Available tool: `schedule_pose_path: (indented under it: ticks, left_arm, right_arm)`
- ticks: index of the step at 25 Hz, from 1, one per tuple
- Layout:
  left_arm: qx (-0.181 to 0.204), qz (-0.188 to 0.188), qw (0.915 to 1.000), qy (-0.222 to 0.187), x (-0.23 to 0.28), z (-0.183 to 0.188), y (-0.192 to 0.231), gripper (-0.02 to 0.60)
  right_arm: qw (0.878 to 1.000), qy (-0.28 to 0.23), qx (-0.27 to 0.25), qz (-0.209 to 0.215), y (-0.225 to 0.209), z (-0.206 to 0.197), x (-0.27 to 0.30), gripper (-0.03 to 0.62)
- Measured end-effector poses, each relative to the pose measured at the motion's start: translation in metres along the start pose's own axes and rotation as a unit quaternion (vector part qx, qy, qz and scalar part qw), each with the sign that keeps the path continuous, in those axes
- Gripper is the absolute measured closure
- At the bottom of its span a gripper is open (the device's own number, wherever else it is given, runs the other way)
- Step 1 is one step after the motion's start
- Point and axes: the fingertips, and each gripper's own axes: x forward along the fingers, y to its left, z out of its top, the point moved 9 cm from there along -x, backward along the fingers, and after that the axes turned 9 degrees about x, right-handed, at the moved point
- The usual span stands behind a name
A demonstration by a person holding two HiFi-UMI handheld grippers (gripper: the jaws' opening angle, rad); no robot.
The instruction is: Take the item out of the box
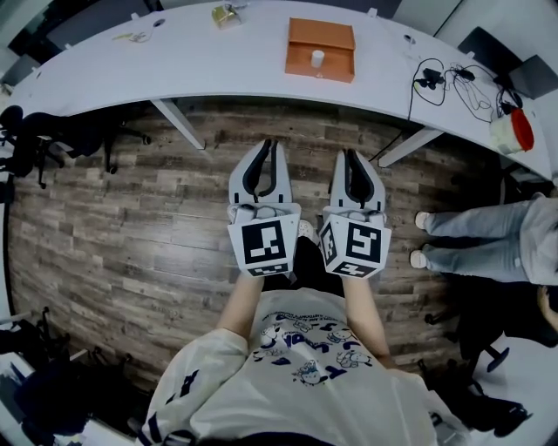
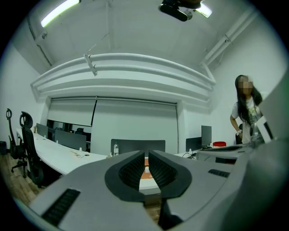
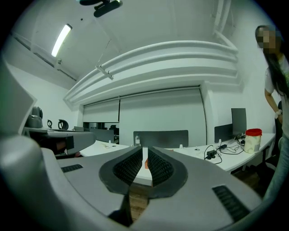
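An open orange box lies on the curved white table at the far side of the head view. A small white cylinder stands inside it. Both grippers hover side by side over the wooden floor, well short of the table and pointing level toward it. My left gripper is shut with nothing between its jaws. My right gripper is also shut and holds nothing. In the left gripper view and the right gripper view, a sliver of the orange box shows past the jaw tips.
A person in jeans stands on the right by the table's end. A red-lidded tub and black cables lie on the table's right part. A small packet sits at the back. Office chairs stand on the left.
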Motion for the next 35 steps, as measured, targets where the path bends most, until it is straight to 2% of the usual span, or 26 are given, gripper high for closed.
schedule_pose_path:
  ticks: [20, 35]
  left_arm:
    - [0.002, 0.037, 0.9992, 0.016, 0.15, 0.01, -0.007, 0.543]
    - [0.0, 0.049, 0.9982, 0.034, 0.213, 0.002, -0.021, 0.543]
  right_arm:
    - [0.999, 0.017, -0.002, 0.034, -0.069, 0.031, 0.147, 0.54]
    - [0.998, 0.036, 0.013, 0.056, -0.108, 0.027, 0.206, 0.54]
